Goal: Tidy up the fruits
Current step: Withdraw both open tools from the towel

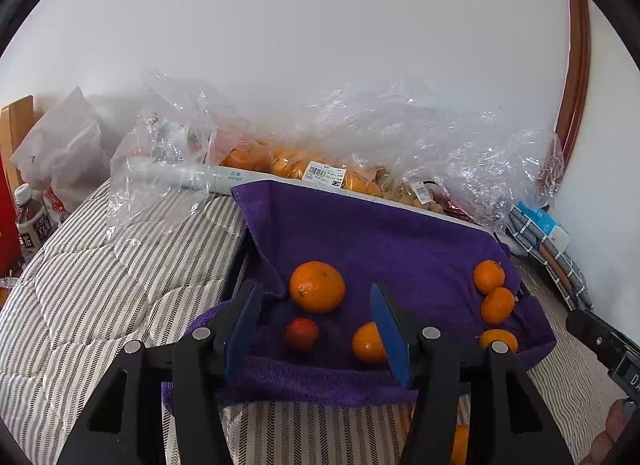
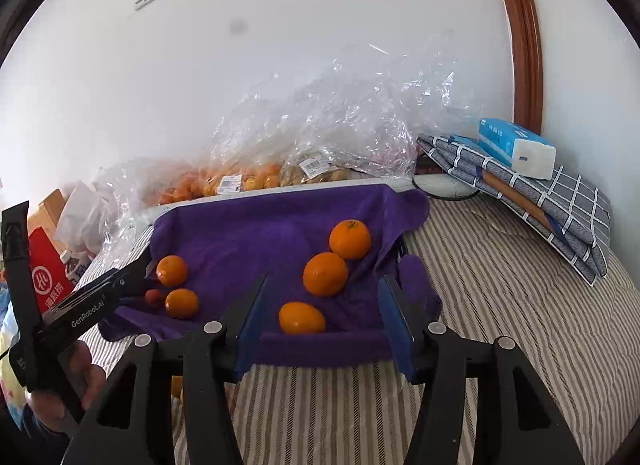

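A basket lined with a purple towel [image 1: 360, 233] [image 2: 248, 233] sits on the bed. It holds several oranges: a large one [image 1: 317, 287] at the left, a smaller one [image 1: 366, 343] by my left finger, a pair at the right [image 1: 489, 277] [image 2: 350, 239], and a small red fruit [image 1: 301, 335] [image 2: 153, 297]. My left gripper [image 1: 316, 329] is open and empty over the basket's near left. My right gripper [image 2: 324, 325] is open and empty, with an orange [image 2: 301, 318] between its fingers' line. The left gripper body [image 2: 92, 297] shows in the right view.
Clear plastic bags [image 1: 360, 137] [image 2: 320, 125] with more oranges lie behind the basket by the wall. A striped bedcover [image 1: 100, 285] [image 2: 500, 285] surrounds it. A folded checked cloth [image 2: 532, 193] with a tissue pack [image 2: 516, 147] lies at the right. A bottle [image 1: 30, 221] stands at the left.
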### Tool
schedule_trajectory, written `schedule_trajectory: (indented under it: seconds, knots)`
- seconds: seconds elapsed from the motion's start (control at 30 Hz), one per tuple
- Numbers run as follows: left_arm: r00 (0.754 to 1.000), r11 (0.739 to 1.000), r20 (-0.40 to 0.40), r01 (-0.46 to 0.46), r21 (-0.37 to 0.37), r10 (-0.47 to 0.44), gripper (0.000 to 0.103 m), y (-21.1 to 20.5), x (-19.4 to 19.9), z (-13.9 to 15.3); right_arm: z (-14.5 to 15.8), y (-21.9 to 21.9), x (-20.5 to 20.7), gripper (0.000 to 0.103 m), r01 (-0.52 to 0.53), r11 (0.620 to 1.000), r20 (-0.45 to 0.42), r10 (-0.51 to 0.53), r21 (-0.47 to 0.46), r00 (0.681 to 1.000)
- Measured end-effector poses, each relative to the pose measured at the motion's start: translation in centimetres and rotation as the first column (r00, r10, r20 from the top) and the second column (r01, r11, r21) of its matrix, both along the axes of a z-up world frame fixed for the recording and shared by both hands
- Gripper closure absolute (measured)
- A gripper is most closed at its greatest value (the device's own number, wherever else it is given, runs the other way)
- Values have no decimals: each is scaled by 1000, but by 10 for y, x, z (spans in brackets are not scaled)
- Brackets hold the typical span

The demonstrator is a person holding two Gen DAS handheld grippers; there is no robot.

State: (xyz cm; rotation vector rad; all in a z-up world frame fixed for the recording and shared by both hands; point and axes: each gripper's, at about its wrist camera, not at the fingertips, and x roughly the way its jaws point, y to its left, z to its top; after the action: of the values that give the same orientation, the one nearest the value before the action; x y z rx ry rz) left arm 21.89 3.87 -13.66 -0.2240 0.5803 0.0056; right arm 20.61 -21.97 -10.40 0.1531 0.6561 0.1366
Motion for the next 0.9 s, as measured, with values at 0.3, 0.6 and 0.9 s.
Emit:
schedule_trajectory:
  seconds: [0.3, 0.6, 0.9]
  knots:
    - [998, 999, -53, -32, 5, 32, 49, 23, -35, -9, -11, 19, -38, 48, -44, 999, -33, 45, 18, 998]
    - [994, 997, -81, -72, 8, 73, 49, 39, -58, -14, -35, 32, -55, 48, -45, 998, -97, 48, 42, 994]
    - [983, 991, -143, -124, -48, 116, 49, 58, -55, -23, -36, 39, -50, 51, -61, 997, -92, 64, 38, 994]
